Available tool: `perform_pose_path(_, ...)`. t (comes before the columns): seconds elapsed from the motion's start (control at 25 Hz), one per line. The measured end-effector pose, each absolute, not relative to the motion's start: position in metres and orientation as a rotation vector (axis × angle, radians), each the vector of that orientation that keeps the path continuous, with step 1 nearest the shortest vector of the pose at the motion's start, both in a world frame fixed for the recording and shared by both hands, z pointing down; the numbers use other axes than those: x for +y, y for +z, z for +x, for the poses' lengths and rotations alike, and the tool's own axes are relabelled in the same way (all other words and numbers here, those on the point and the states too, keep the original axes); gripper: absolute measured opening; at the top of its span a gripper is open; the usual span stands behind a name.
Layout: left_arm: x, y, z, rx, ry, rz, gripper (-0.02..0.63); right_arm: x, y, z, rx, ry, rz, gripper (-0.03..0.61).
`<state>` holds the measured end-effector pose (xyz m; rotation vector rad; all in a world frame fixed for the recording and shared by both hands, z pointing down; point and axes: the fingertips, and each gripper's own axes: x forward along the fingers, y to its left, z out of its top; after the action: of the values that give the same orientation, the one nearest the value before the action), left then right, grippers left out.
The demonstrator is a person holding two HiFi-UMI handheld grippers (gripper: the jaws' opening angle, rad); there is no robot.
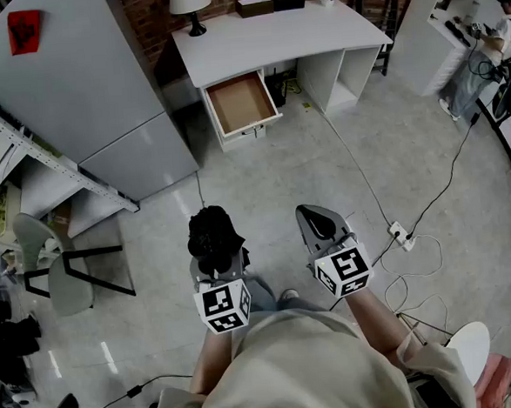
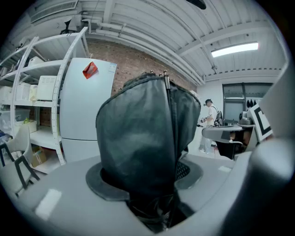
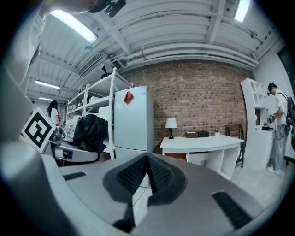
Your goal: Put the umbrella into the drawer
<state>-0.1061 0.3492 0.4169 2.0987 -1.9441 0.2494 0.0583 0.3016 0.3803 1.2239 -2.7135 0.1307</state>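
Note:
A folded black umbrella (image 1: 212, 237) sticks up and forward out of my left gripper (image 1: 218, 261), whose jaws are shut on its lower end. In the left gripper view the umbrella (image 2: 147, 138) fills the middle and hides what lies straight ahead. My right gripper (image 1: 320, 229) is shut with nothing in it; its jaws meet at their tips (image 3: 146, 159). Across the floor ahead a white desk (image 1: 270, 34) stands against a brick wall, and its wooden drawer (image 1: 241, 104) is pulled out with nothing inside. From the right gripper view the desk (image 3: 203, 144) is still some distance away.
A grey fridge (image 1: 82, 89) stands left of the desk, with metal shelving (image 1: 34, 162) and a chair (image 1: 63, 264) further left. A power strip (image 1: 402, 235) and cables lie on the floor to the right. A table lamp (image 1: 189, 3) and boxes sit on the desk. Another person (image 3: 276, 124) works at the far right shelves.

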Motion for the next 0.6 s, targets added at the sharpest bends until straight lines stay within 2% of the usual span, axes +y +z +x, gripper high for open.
perform_pose_path(0.2,0.38,0.409,-0.076,-1.899,0.274,2.188,0.244,0.329,0.374,0.084,-2.715,0.146,1.309,0.002)
perform_pose_path(0.6,0.404,0.403,-0.071,-1.913,0.208,2.179,0.244,0.364,0.362,0.087,-2.754,0.076,1.275,0.002)
